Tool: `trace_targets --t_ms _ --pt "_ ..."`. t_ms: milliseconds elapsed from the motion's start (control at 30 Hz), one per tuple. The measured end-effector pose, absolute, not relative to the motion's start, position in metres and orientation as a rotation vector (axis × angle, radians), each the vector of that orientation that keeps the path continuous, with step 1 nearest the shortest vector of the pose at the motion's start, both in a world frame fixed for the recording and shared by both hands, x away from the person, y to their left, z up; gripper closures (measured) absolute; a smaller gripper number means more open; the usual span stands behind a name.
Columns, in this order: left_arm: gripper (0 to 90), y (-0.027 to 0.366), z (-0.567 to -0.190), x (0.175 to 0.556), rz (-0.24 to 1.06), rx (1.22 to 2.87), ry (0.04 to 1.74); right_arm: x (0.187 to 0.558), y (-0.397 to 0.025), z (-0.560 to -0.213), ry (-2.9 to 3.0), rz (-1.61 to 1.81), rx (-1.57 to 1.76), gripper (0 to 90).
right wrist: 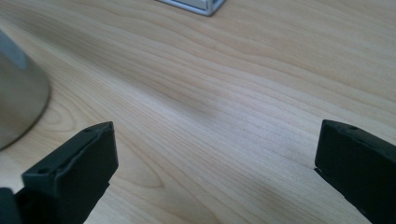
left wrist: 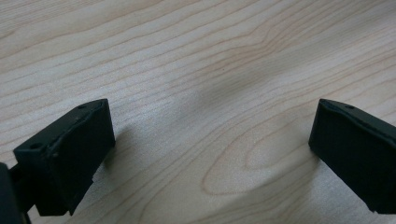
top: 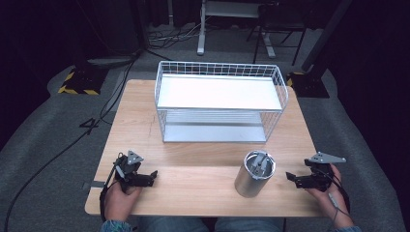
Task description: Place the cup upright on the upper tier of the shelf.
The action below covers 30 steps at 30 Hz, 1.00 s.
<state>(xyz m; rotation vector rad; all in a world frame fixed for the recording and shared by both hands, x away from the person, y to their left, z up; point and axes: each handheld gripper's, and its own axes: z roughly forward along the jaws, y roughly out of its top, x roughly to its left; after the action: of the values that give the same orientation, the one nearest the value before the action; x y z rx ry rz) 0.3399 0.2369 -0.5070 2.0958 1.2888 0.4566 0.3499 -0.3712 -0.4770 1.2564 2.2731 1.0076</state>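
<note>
A shiny metal tumbler (top: pixel 254 174) with a lid stands upright near the front of the wooden table (top: pixel 145 125); its base shows at the left edge of the right gripper view as a steel curve (right wrist: pixel 18 102). A white wire two-tier rack (top: pixel 220 101) stands at the back middle. My left gripper (top: pixel 153 177) rests at the front left, open, over bare wood (left wrist: pixel 210 121). My right gripper (top: pixel 289 177) sits at the front right, open, just right of the tumbler and apart from it (right wrist: pixel 212 158).
The rack's lower corner (right wrist: pixel 196 5) shows at the top of the right gripper view. Beyond the table are grey floor, cables (top: pixel 96 121), a yellow-black striped base (top: pixel 80 82) and desk legs (top: pixel 200 29). The table's front edge lies close behind both hands.
</note>
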Motion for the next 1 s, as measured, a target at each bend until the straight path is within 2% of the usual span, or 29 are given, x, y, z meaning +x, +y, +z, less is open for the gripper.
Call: trace_targets --t_ms 433,1000 --pt "0.6 0.237 -0.507 0.340 0.457 2.096 1.289 0.323 -0.369 -0.438 2.270 1.127 1.168 0.0" --pt "0.6 0.237 -0.507 0.340 0.457 2.095 1.289 0.297 -0.341 -0.400 2.296 1.264 1.018 0.0"
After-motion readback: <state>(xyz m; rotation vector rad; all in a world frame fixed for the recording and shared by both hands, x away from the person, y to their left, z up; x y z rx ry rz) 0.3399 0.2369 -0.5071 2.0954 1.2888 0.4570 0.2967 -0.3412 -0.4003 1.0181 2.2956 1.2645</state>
